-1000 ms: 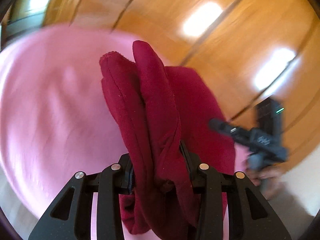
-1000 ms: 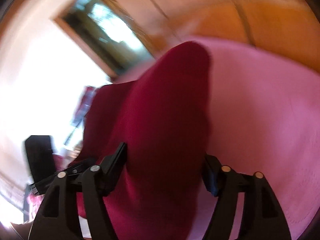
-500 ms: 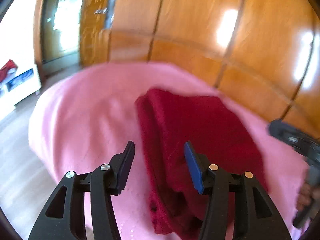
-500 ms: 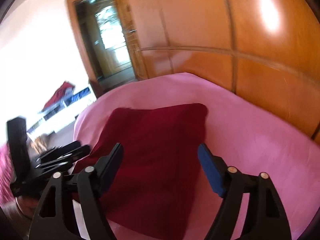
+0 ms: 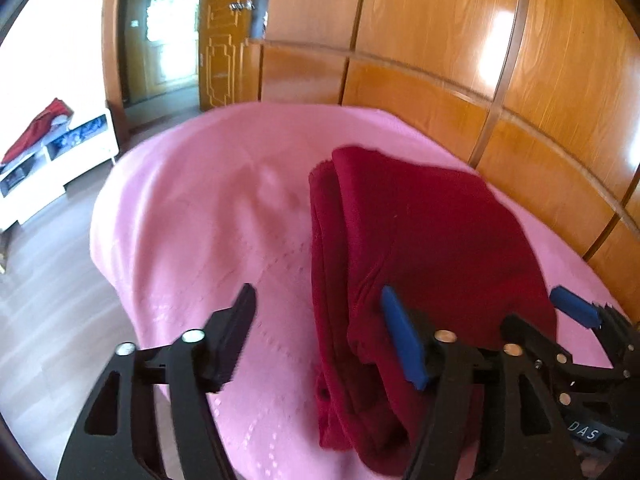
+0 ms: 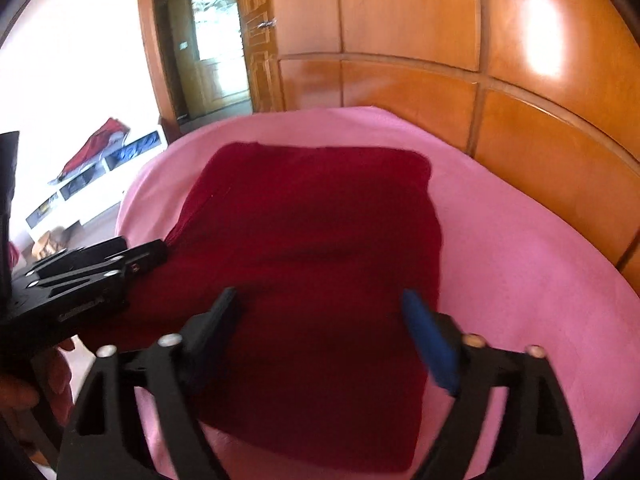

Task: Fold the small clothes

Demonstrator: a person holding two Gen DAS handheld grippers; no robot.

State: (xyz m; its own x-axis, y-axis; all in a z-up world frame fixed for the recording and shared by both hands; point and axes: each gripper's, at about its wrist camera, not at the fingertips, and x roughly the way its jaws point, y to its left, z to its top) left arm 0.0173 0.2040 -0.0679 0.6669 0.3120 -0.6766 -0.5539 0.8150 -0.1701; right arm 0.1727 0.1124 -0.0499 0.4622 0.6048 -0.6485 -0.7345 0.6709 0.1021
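A dark red garment (image 5: 424,248) lies folded in a rough rectangle on a pink blanket (image 5: 208,216); it also shows in the right wrist view (image 6: 312,248). My left gripper (image 5: 320,328) is open and empty, above the garment's left edge. My right gripper (image 6: 324,328) is open and empty, above the garment's near half. The right gripper also shows at the lower right of the left wrist view (image 5: 576,320). The left gripper shows at the left of the right wrist view (image 6: 100,264), at the garment's left edge.
Wooden wardrobe panels (image 5: 460,52) stand close behind the pink blanket. A doorway (image 6: 216,52) is at the back left. A low white shelf unit (image 5: 56,148) with a red cloth on top stands on the wooden floor (image 5: 48,288) to the left.
Both grippers were shut on the raised red garment one second ago. They have since opened and drawn back, and the garment now lies flat on the blanket.
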